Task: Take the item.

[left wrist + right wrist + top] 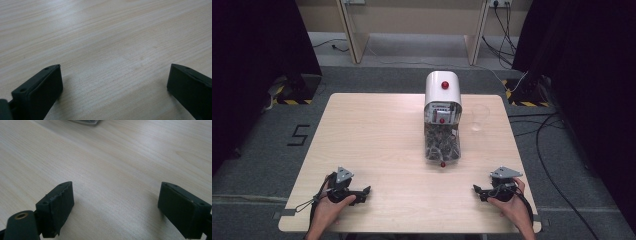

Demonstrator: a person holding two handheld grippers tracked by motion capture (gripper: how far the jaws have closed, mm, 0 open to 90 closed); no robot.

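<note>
Both grippers, left gripper (366,190) and right gripper (477,190), rest on the wooden table (377,140) with jaws spread wide, empty. White dispenser (442,95) with its clear bin (442,142) stands mid-table, well apart; a clear cup (479,117) sits just beside it.

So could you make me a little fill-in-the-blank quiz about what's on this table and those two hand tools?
1. The white dispenser has a ____ knob on top.
2. The clear glass stands to the ____ of the dispenser in the high view.
3. The jaws of the left gripper and the right gripper stand ____.
4. Both grippers rest near the table's ____ edge.

Missing words: red; right; open; near (the person's)
</note>
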